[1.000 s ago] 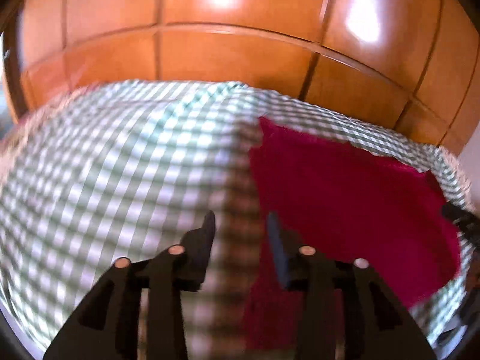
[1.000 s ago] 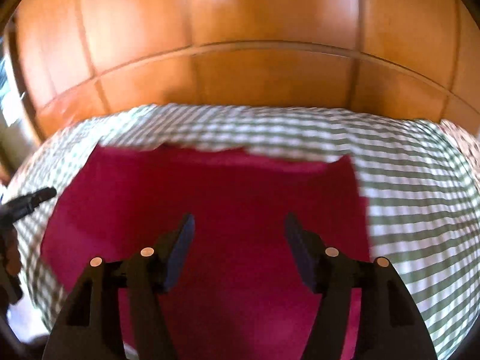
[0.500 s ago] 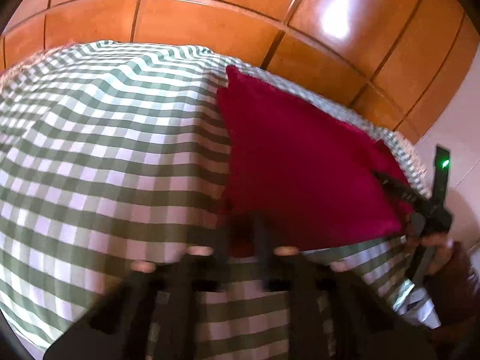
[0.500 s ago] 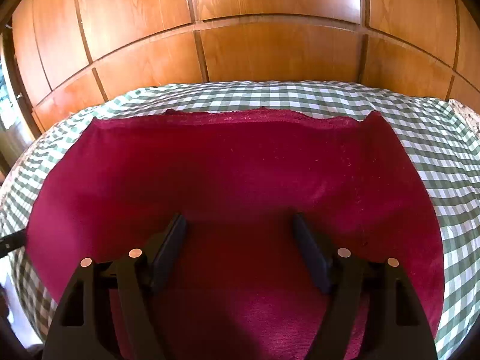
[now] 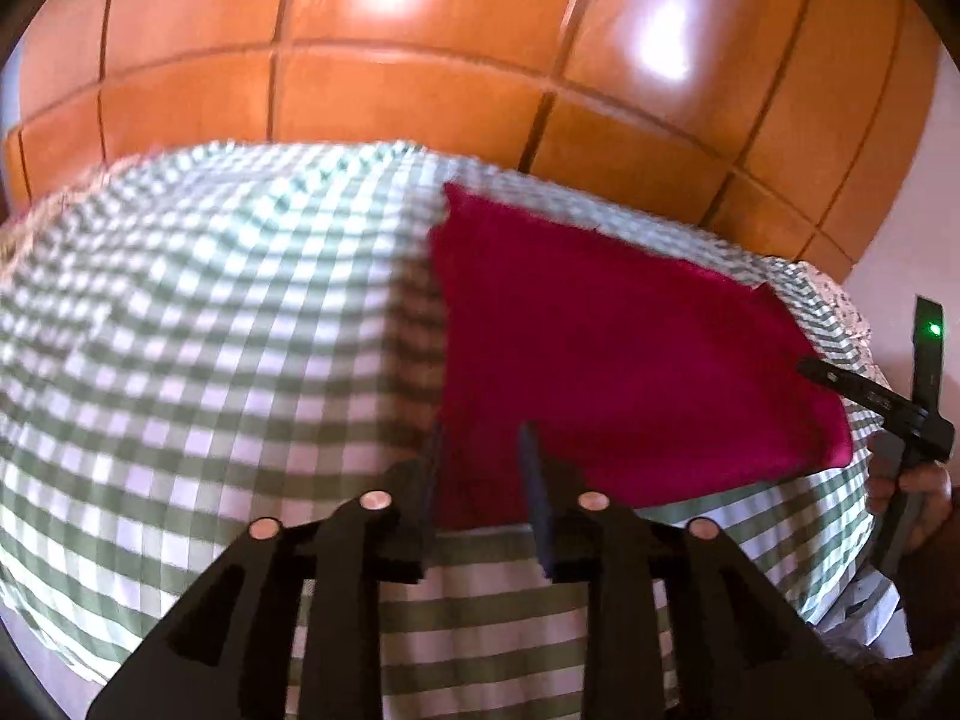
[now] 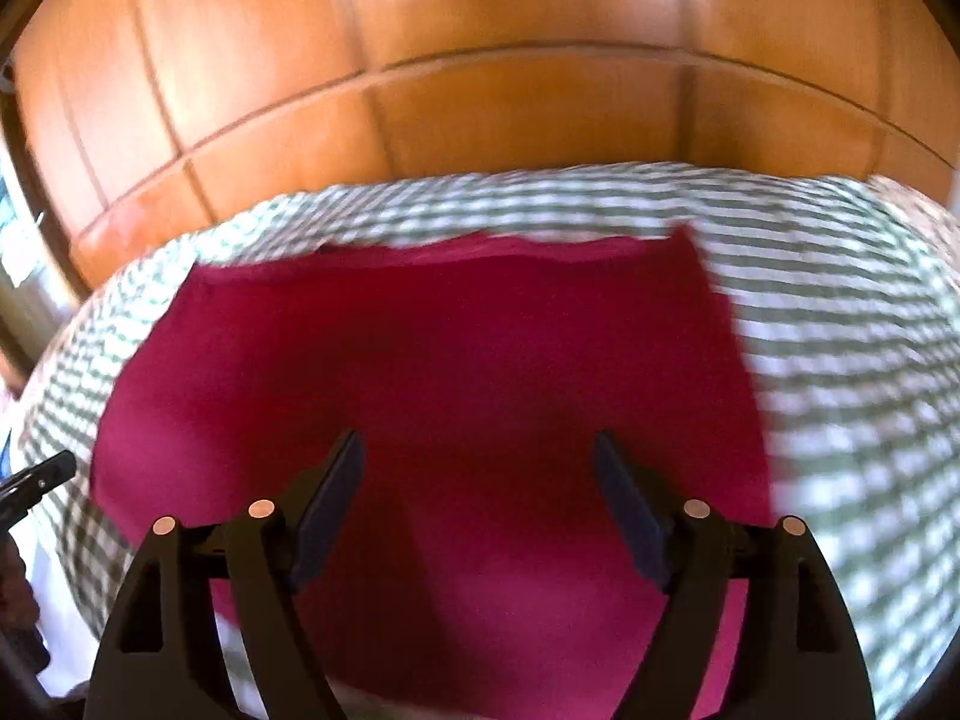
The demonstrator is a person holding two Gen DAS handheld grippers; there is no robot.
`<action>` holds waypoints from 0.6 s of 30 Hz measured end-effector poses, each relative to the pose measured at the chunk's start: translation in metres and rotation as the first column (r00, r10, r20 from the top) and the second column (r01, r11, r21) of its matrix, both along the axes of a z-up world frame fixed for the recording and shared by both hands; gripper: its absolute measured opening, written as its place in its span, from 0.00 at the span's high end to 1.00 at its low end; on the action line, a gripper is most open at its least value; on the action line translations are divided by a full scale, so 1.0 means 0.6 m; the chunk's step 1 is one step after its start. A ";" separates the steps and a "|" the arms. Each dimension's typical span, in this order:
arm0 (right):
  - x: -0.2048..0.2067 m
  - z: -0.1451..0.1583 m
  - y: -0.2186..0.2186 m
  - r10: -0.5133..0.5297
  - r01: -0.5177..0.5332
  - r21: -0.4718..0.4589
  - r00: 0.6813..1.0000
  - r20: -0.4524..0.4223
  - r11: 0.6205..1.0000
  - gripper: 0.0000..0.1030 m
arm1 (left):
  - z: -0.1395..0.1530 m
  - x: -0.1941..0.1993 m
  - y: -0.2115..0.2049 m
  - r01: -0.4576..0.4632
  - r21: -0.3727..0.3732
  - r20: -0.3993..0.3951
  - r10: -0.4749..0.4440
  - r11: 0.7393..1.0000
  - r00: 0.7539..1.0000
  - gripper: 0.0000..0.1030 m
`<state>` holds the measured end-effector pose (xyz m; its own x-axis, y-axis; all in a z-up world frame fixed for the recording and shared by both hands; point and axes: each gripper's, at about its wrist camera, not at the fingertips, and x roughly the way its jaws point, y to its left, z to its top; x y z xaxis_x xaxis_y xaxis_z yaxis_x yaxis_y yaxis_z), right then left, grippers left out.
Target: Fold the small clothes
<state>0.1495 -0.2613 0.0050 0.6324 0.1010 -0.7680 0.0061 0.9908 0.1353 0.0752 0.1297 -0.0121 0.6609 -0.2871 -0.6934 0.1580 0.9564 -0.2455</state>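
No readable writing. Left gripper (image 5: 480, 441) jaws slightly parted at the near left corner of the red cloth (image 5: 600, 348); grip unclear. Right gripper (image 6: 477, 459) wide open above the cloth, spread flat on the checked sheet (image 5: 210, 330); wooden panels (image 6: 480, 60) far.

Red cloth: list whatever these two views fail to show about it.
- Red cloth, near edge: right wrist view, hidden behind the right gripper and cut off by the frame.
- Near left corner: left wrist view, behind the left gripper; contact unclear.
- Garment type, layers: motion blur in both views.
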 end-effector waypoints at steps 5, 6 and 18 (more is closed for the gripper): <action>-0.087 0.010 -0.111 -0.148 0.149 0.041 0.988 -0.033 0.988 0.30 | 0.011 0.015 -0.054 0.101 -0.012 0.017 -0.101 0.995 0.995 0.73; -0.099 0.004 -0.123 -0.158 0.161 0.053 0.986 -0.046 0.986 0.36 | 0.009 0.017 -0.067 0.119 -0.009 0.015 -0.118 0.993 0.993 0.73; -0.115 -0.041 -0.127 -0.100 0.093 -0.059 0.985 -0.138 0.994 0.92 | -0.065 0.032 -0.153 0.230 0.088 -0.083 -0.223 0.969 0.971 0.71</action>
